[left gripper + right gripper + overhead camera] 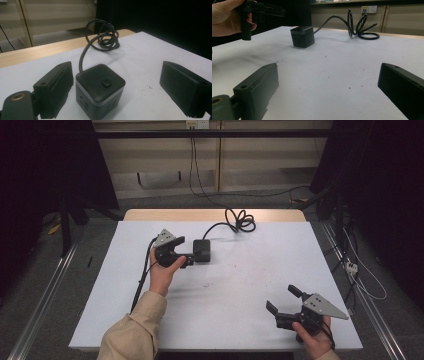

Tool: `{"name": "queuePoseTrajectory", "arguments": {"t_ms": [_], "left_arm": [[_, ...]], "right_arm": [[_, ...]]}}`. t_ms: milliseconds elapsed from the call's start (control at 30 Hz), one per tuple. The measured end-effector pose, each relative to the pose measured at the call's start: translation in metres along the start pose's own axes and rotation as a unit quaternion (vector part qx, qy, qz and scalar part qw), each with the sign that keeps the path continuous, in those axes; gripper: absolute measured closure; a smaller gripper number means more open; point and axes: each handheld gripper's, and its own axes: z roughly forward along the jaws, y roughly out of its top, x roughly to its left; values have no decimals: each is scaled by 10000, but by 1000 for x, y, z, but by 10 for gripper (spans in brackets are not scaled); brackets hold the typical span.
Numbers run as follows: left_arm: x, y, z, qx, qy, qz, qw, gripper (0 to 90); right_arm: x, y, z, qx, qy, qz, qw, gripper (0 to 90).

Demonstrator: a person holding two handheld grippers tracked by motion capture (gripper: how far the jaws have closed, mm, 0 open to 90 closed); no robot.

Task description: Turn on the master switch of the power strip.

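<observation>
A black cube power strip [202, 250] sits on the white counter [240, 290] at centre left of the high view, its cable [239, 220] coiled behind it. The left gripper [186, 258] reaches it with jaws wide, one jaw just beside the cube's side. At lower right, the right gripper [282, 300] hovers well apart, jaws wide and holding nothing
</observation>
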Motion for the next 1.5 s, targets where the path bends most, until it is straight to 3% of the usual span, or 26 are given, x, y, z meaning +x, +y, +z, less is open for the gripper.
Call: {"name": "queuePoseTrajectory", "arguments": {"t_ms": [400, 733, 1267, 1500], "left_arm": [[0, 5, 7, 7, 10, -10, 10000, 115], [3, 9, 10, 1, 33, 43, 10000, 182], [7, 7, 18, 86, 136, 44, 9999, 360], [8, 5, 21, 166, 138, 31, 9998, 489]], "right_arm": [[0, 0, 0, -3, 18, 5, 10000, 29], [1, 0, 0, -4, 26, 1, 10000, 34], [0, 1, 0, -5, 27, -6, 10000, 42], [0, 1, -1, -16, 30, -7, 10000, 42]]}}
